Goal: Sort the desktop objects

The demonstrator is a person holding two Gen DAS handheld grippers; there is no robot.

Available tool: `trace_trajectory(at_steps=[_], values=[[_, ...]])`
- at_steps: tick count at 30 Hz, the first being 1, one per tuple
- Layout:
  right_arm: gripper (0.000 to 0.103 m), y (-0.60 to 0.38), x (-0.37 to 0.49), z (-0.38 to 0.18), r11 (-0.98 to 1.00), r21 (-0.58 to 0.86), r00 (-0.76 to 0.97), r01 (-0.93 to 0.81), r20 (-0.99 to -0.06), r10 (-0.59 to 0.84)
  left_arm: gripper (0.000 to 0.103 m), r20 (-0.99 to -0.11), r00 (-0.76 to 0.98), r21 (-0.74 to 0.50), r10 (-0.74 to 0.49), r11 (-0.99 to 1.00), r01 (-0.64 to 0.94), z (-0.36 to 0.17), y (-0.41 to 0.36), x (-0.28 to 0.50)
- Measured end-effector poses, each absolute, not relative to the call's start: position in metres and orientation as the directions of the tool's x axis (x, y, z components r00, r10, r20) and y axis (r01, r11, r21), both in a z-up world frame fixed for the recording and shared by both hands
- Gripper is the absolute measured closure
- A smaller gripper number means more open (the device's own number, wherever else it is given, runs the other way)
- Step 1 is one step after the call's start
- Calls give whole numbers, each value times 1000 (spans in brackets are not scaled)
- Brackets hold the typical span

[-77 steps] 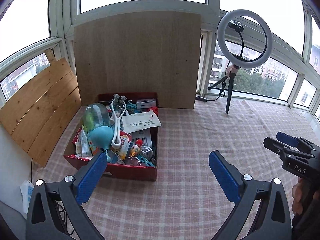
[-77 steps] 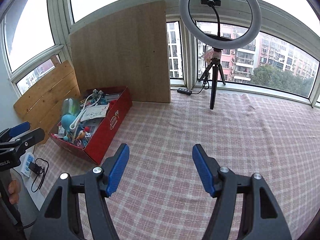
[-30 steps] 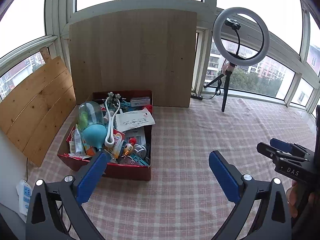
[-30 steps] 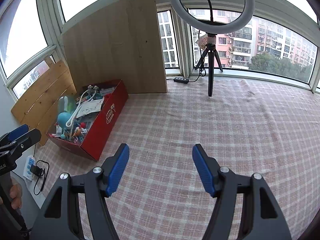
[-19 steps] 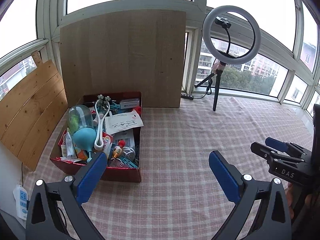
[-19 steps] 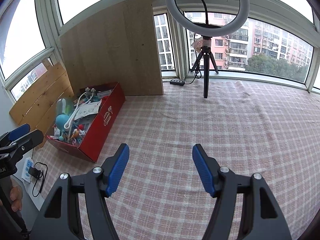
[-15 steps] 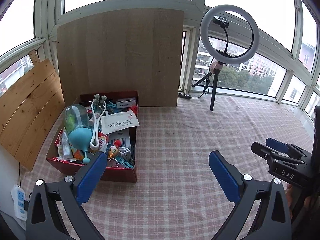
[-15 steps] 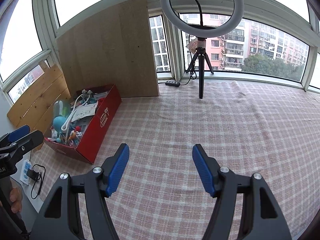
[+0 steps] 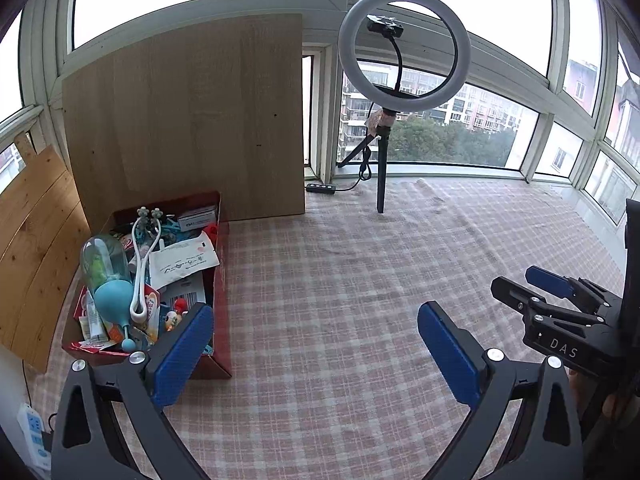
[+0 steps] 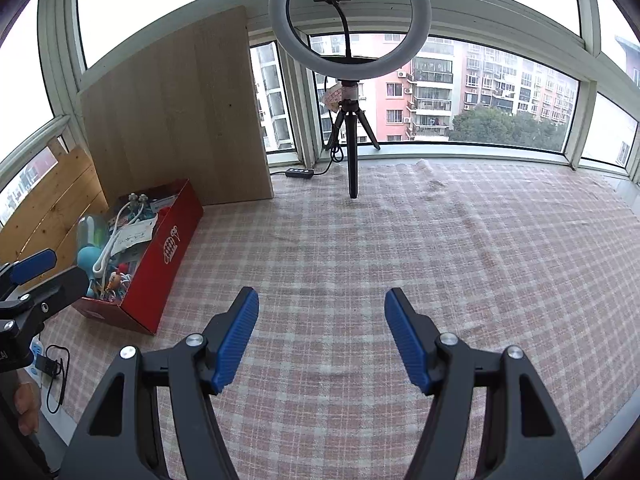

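A ring light (image 9: 404, 50) on a tripod stands at the upper centre of the left view, at the far edge of the bench (image 9: 360, 280), which is covered in a pink checked cloth; a cable runs from it to a black power strip (image 9: 320, 188) by the window; a large wooden board (image 9: 188, 120) leans upright at the upper left, and a second board (image 9: 32, 248) slants along the left edge; a white power strip (image 9: 34, 432) shows at the lower left corner.

The red box (image 9: 218, 280) sits at the left of the left view, just in front of the large board, heaped with small things: a clear bottle (image 9: 102, 260), a teal bulb (image 9: 114, 302), a white looped item (image 9: 140, 272), a paper packet (image 9: 184, 260).

The left gripper (image 9: 312, 356) has its fingers (image 9: 180, 354) spread wide with nothing between them; its left finger overlaps the box's near corner in the picture; contact cannot be told.

The right gripper (image 10: 320, 340) also stands open and empty over bare cloth; the box (image 10: 168, 248) lies well apart at its left, and the left gripper (image 10: 32, 276) shows at the left edge.
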State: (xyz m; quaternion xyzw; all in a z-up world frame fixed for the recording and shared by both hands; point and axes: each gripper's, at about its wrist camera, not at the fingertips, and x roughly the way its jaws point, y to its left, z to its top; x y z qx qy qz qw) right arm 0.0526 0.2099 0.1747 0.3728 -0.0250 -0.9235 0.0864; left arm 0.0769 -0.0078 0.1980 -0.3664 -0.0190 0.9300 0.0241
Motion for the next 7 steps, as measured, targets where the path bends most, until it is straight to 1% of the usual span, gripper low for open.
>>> trace_trajectory(at_steps=[7], values=[[38,225,55,175,-991,93,-713,98,-688,-135,1,-678,-729,-78,97,-995,-60,198,7,67]])
